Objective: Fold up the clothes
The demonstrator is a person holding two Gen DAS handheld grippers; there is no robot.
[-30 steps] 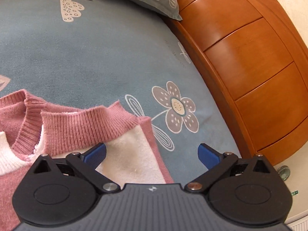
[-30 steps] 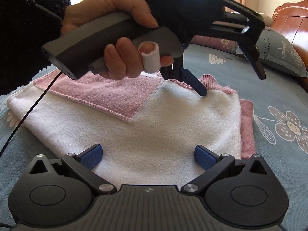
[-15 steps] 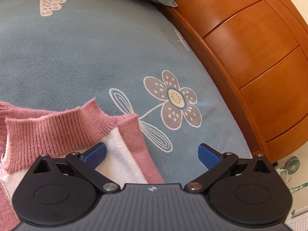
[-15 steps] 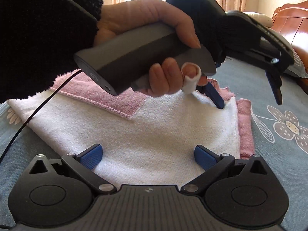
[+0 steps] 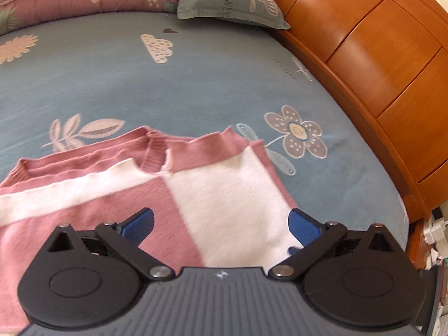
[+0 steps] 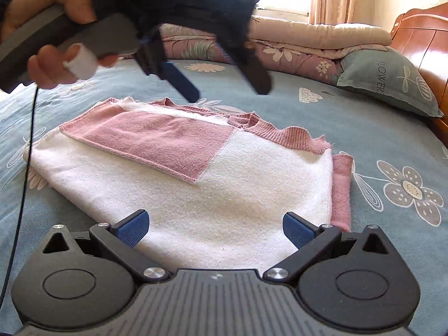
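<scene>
Lifted off the cloth since a moment ago, my left hand-held gripper (image 6: 229,92) now hangs above the folded pink-and-white knitted sweater (image 6: 224,184), fingers spread and empty, with a person's hand (image 6: 53,44) on its grey handle. My right hand-held gripper (image 6: 214,228) sits low at the sweater's near edge, also released, blue pads either side of the white panel. The sweater lies flat on the blue flower-print bed sheet (image 5: 140,84), near the orange wooden headboard (image 5: 378,64) and the grey-green pillow (image 5: 224,0).
</scene>
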